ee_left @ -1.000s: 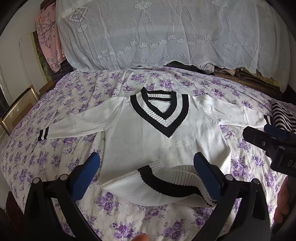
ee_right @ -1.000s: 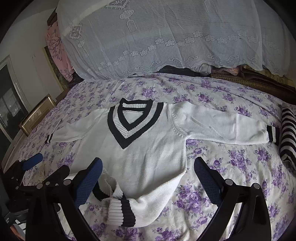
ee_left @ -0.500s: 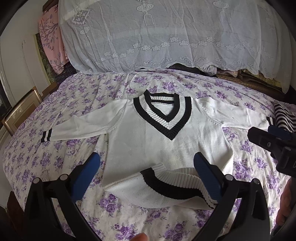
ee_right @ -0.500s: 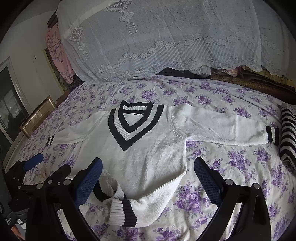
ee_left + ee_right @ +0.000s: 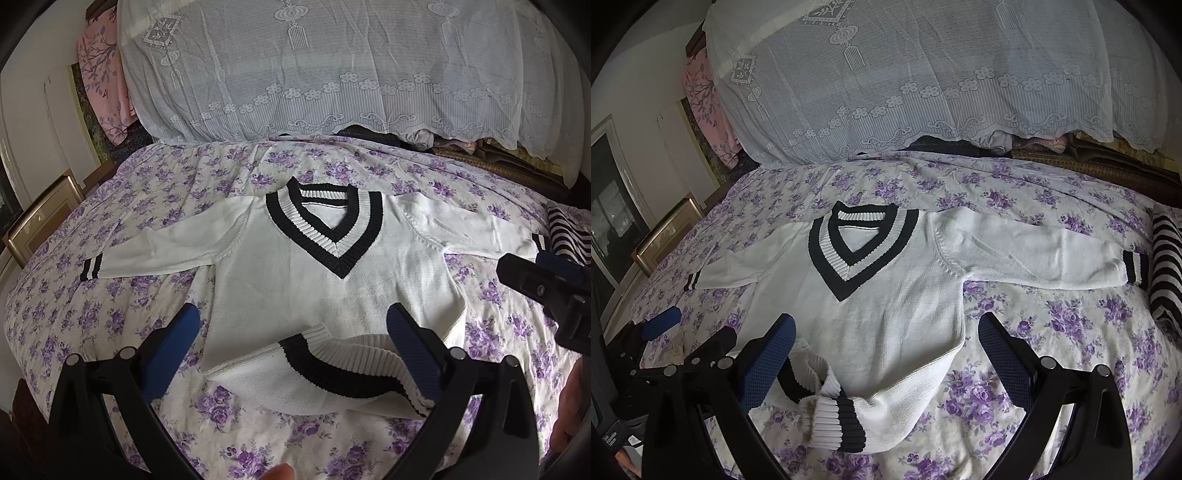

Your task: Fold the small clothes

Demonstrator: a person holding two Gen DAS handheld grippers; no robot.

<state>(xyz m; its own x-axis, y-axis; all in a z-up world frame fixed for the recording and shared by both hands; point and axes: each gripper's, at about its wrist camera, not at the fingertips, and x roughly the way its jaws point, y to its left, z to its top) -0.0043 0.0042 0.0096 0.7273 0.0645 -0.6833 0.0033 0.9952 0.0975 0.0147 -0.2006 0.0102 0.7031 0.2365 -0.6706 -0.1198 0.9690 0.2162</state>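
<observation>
**Sweater lying flat, both grippers hanging empty**

A floral bedsheet [image 5: 110,314] is covering the bed, with a lace cover [image 5: 332,66] draping behind. A white sweater [image 5: 295,280] is lying face up on the sheet, sleeves spreading sideways and its hem [image 5: 332,373] bunching upward. The left gripper [image 5: 293,332] and right gripper [image 5: 886,339] are hovering over the hem, jaws spread wide, gripping nothing.

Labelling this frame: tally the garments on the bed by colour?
White sweater with black trim: 1
Black-and-white striped garment: 1
Total: 2
Both grippers, left and right, are open and empty.
</observation>
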